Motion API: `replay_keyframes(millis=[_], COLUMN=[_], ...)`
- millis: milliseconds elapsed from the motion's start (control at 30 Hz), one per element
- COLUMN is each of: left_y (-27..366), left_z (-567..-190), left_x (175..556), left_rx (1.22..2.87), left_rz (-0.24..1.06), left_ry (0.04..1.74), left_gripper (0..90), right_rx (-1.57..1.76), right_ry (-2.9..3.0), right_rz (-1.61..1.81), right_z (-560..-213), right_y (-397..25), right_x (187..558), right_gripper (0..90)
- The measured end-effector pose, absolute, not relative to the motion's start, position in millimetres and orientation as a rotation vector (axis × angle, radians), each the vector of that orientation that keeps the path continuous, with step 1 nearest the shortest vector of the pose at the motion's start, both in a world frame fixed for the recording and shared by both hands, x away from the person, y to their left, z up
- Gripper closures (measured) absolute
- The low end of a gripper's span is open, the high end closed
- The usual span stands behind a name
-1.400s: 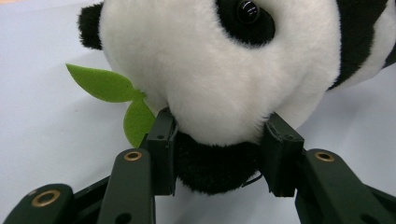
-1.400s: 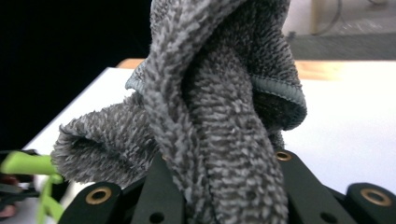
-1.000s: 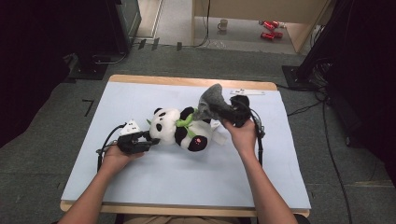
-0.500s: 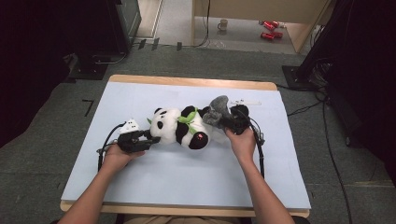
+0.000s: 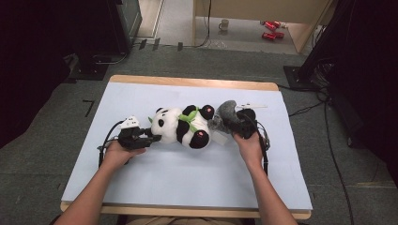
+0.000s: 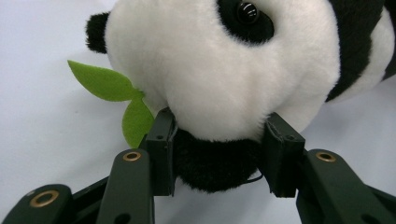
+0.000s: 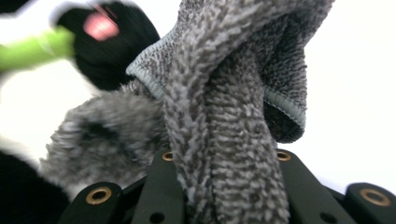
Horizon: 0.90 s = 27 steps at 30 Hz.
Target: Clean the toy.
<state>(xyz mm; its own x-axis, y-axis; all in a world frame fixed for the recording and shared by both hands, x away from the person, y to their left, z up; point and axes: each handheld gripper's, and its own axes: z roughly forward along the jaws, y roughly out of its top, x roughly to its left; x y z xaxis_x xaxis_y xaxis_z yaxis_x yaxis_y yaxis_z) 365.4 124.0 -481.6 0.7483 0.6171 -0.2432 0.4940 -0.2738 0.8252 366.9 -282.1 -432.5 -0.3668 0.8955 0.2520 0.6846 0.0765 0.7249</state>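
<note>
Gripping the panda plush (image 6: 224,84) by its black ear, left gripper (image 6: 219,156) has both jaws pressed into the fur. Right gripper (image 7: 224,186) is clamped on the grey cloth (image 7: 233,116), at the panda's feet. Panda lies mid-table (image 5: 141,187).

The table (image 5: 141,96) has a pale blue top with a wooden edge, sitting on grey carpet (image 5: 56,154). Beyond the table's far edge there's a white mug (image 5: 225,24) and something red (image 5: 271,31) on the floor, next to a wooden cabinet (image 5: 263,9). Dark gear flanks the table both sides.
</note>
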Motion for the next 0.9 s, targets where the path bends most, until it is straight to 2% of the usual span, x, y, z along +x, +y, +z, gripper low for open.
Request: replay_keyframes(millis=[300,567,733,900], left_y=[122.2,117.0,114.4,109.2], left_z=[-478.0,-473.4,-472.1,-471.5], left_x=[370.4,372.3,373.2,371.8], left_rx=[1.918,1.905,1.904,1.929], left_rz=[0.138,0.170,0.178,0.206], left_ry=[0.879,0.920,0.928,0.925], left_gripper=[54.5,55.1,55.5,57.0], right_rx=[1.497,1.386,1.325,1.288], right_ry=[2.021,2.059,2.137,2.245], right_rz=[1.308,1.425,1.471,1.375], right_z=[-389.1,-361.3,-356.6,-376.5], right_y=[-287.6,-264.4,-238.3,-214.9], right_x=[343.4,325.3,314.2,309.6], right_gripper=[77.8,77.7,77.7,77.6])
